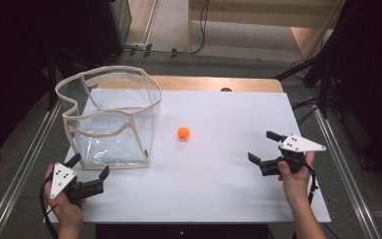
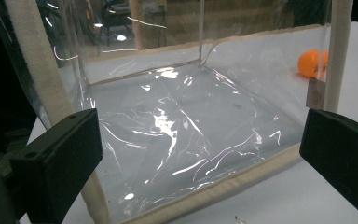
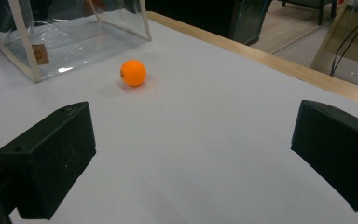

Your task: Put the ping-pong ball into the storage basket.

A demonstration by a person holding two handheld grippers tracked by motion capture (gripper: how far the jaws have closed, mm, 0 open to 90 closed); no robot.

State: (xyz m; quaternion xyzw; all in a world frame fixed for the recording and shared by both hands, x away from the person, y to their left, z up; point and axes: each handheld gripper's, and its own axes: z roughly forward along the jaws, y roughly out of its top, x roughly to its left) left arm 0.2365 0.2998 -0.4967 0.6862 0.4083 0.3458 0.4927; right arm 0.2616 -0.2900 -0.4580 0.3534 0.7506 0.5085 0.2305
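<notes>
From the high view, a white board (image 1: 219, 164) covers a wooden table (image 1: 214, 82) whose bare far edge shows beyond it. Grey floor and metal rails run along both sides, dark equipment stands at the far left and right, and cables trail across the floor behind. A clear plastic bin (image 1: 110, 117) with cream fabric trim stands on the left part of the board, its rim sagging unevenly. An orange ball (image 1: 183, 133) lies on the board just right of the bin, apart from it. The left gripper (image 1: 90, 169) sits at the near left, just in front of the bin, jaws spread and holding nothing. The right gripper (image 1: 263, 147) is at the right, well apart from the ball, jaws likewise spread and empty.

In the left gripper view, the 2 black jaws stand wide apart with the bin's (image 2: 177, 135) crinkled clear wall between and just beyond them. The ball (image 2: 311, 63) shows through the plastic at the upper right.

In the right gripper view, the 2 jaws are parted over bare board (image 3: 205, 154). The ball (image 3: 133, 73) rests ahead, nearer the left jaw, close to the bin's (image 3: 70, 39) corner.
</notes>
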